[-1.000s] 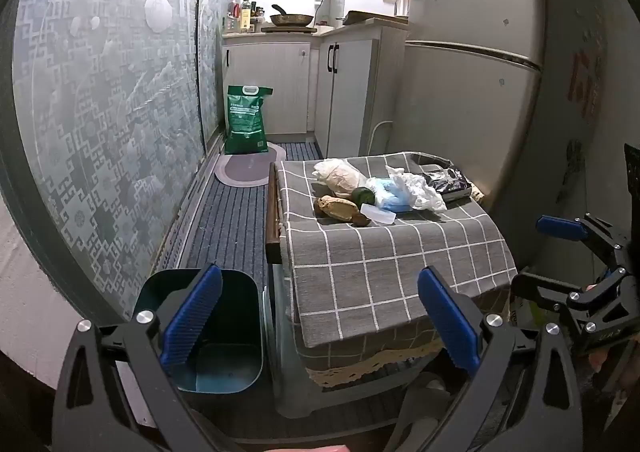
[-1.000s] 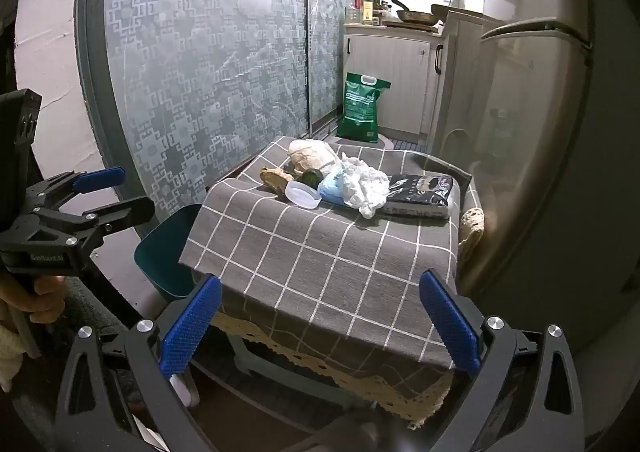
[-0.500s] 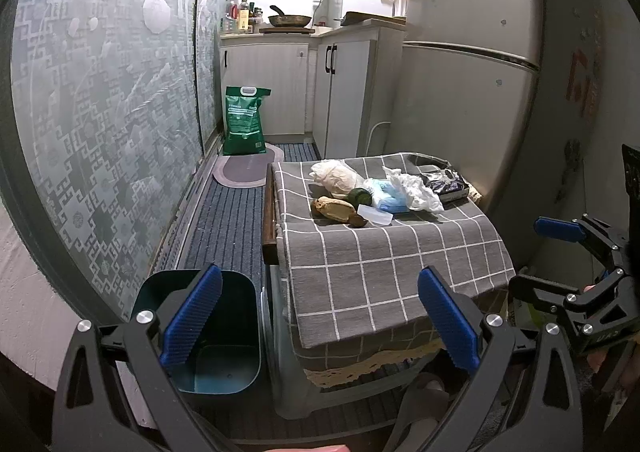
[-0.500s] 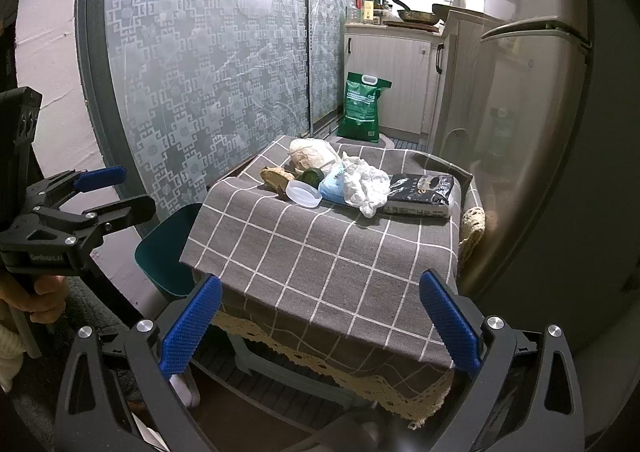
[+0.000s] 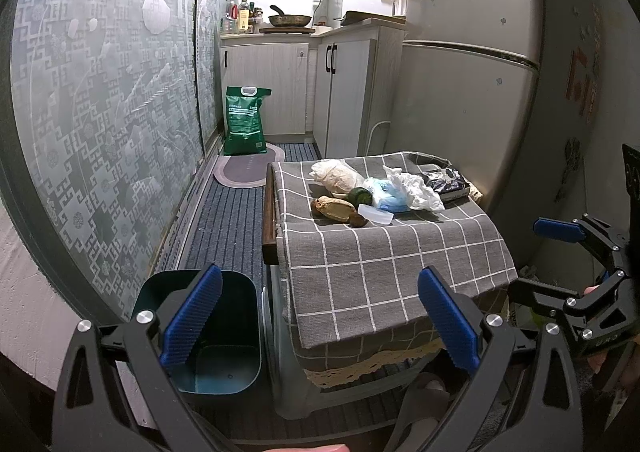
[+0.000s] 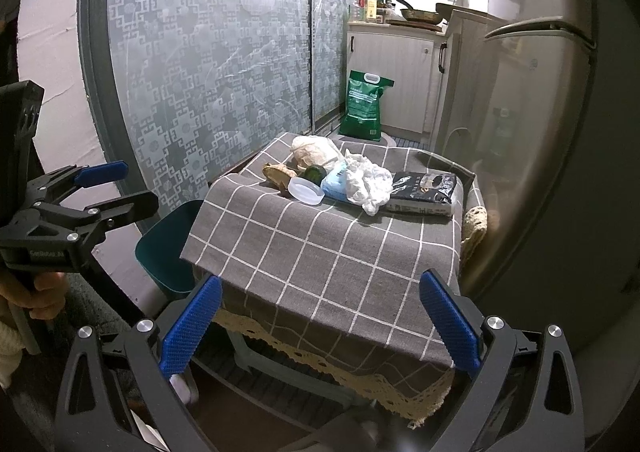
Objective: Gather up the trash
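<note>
Trash lies at the far end of a small table with a grey checked cloth (image 5: 384, 260): a cream crumpled bag (image 5: 334, 175), a brown peel (image 5: 334, 208), a green fruit (image 5: 359, 195), a clear lid (image 5: 374, 215), a blue packet (image 5: 384, 191), white crumpled tissue (image 5: 414, 187) and a black packet (image 5: 446, 180). The same pile shows in the right wrist view, with the tissue (image 6: 366, 179) in its middle. A dark teal bin (image 5: 218, 328) stands on the floor left of the table. My left gripper (image 5: 320, 320) and right gripper (image 6: 318, 322) are open, empty, short of the table's near edge.
A patterned glass sliding door (image 5: 104, 123) runs along the left. A fridge (image 5: 472, 71) stands right of the table. A green sack (image 5: 245, 121) and a mat (image 5: 244, 171) lie on the striped floor before white cabinets (image 5: 272, 87).
Both grippers have stayed open. The views have shifted only slightly, with the table a little lower in the left wrist view.
</note>
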`<control>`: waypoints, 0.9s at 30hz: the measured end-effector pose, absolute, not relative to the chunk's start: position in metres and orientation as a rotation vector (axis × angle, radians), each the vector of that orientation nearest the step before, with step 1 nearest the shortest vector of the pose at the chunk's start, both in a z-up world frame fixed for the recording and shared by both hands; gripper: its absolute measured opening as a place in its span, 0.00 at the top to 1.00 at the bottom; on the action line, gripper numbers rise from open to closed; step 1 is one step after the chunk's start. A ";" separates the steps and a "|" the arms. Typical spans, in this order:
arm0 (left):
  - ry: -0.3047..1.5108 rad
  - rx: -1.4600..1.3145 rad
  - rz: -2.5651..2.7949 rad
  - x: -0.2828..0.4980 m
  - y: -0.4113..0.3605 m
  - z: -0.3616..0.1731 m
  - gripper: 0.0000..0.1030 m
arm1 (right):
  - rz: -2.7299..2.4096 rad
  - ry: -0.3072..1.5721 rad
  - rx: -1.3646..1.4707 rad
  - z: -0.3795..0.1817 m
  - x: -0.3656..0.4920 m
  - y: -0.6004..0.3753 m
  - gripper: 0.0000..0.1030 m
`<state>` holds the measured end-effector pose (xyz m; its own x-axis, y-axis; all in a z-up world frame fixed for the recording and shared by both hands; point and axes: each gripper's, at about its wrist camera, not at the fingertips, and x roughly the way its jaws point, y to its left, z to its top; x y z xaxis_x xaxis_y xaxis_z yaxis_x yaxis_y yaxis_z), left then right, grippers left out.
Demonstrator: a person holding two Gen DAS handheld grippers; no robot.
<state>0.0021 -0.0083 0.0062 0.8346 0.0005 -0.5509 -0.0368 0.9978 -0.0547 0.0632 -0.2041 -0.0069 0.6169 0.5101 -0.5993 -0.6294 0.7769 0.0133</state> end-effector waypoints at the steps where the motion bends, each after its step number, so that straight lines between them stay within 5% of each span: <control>1: 0.583 -0.064 0.019 0.002 -0.009 0.006 0.03 | 0.660 0.622 -0.208 -0.006 0.063 -0.204 0.03; 27: 0.580 -0.057 0.016 0.001 -0.007 0.005 0.03 | 0.660 0.624 -0.213 -0.007 0.063 -0.202 0.03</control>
